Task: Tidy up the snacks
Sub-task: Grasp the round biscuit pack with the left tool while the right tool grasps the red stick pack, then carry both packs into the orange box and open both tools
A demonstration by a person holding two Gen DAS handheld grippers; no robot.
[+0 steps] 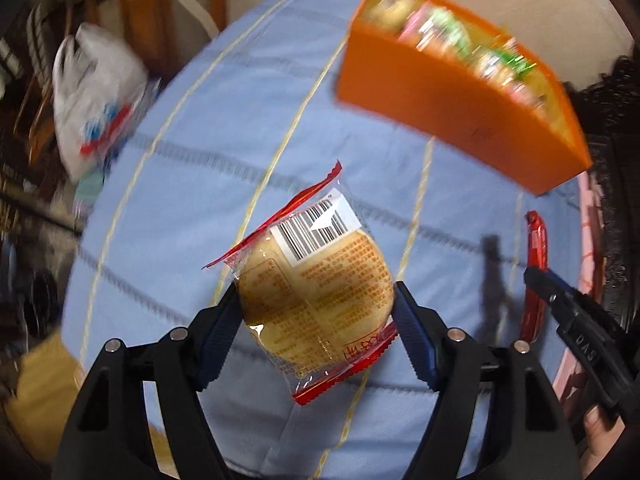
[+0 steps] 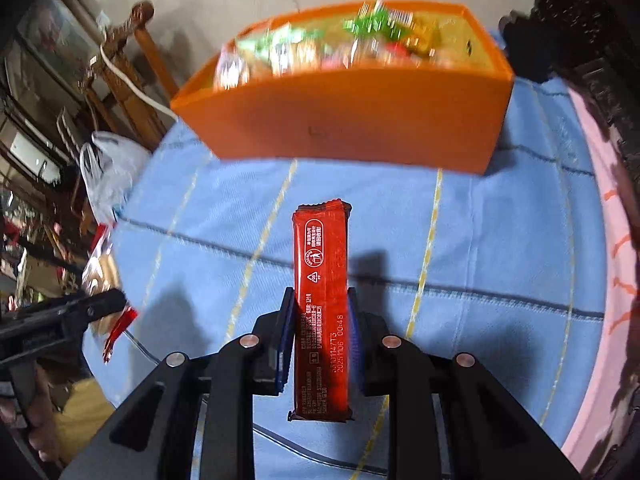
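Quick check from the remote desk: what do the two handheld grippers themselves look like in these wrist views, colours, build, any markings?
Both match: the left gripper and right gripper have matte black angular frames with triangular cut-outs, round silver pins at the linkage joints, and ribbed dark blue pads lining black fingers. In the left wrist view the right gripper's side carries raised lettering, too blurred to read. No cables or sleeves show.

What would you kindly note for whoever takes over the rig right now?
Left gripper: shut on the round cake packet, held above the blue cloth.
Right gripper: shut on the red bar.
Orange box: at the cloth's far end, already holding many snacks.
Left to do: carry both items to the box and drop them in.
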